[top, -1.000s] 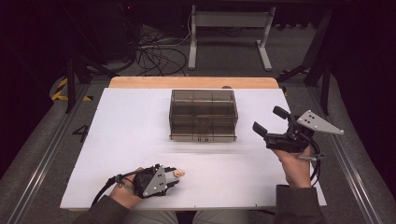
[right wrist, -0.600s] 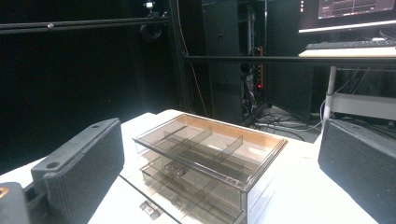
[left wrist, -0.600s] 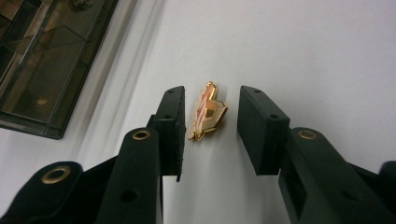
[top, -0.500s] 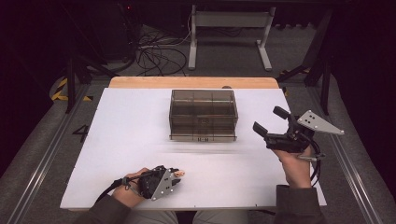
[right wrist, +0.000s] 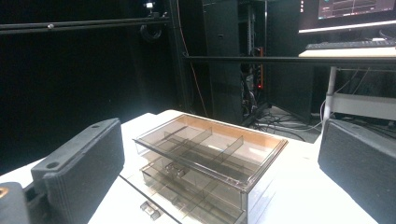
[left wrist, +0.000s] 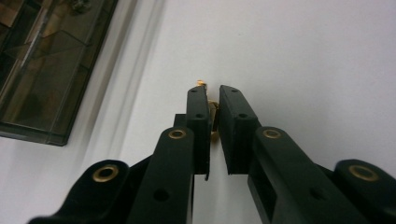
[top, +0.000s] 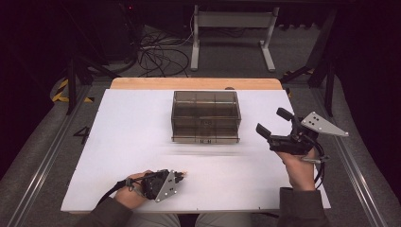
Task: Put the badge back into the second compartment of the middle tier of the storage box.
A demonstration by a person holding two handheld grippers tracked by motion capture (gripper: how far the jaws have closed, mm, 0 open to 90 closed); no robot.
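Note:
My left gripper [top: 181, 175] lies low on the white table top [top: 123, 142] near its front edge. Its jaws have just been closing, and the pads now pinch a small brass piece [left wrist: 213, 113] between them at the left gripper [left wrist: 213, 100] tips. A smoky clear drawer box [top: 206, 116] with divided compartments stands at the table's middle. My right gripper [top: 271, 120] hovers to the right of that box, open and empty, pointing toward it. Between the wide-apart pads of the right gripper [right wrist: 219, 186] the drawer box [right wrist: 210, 158] shows, with its upper tray looking slightly drawn out.
The drawer box [left wrist: 42, 70] shows at the upper left of the left gripper view. A wooden strip [top: 194, 83] borders the table's far edge. Metal rails [top: 47, 156] run along both sides. Cables [top: 156, 52] and a stand's legs [top: 231, 33] lie on the floor behind.
The left gripper's jaws have drawn together around the small brass piece and the hand has rolled slightly. The right gripper has stayed where it was.

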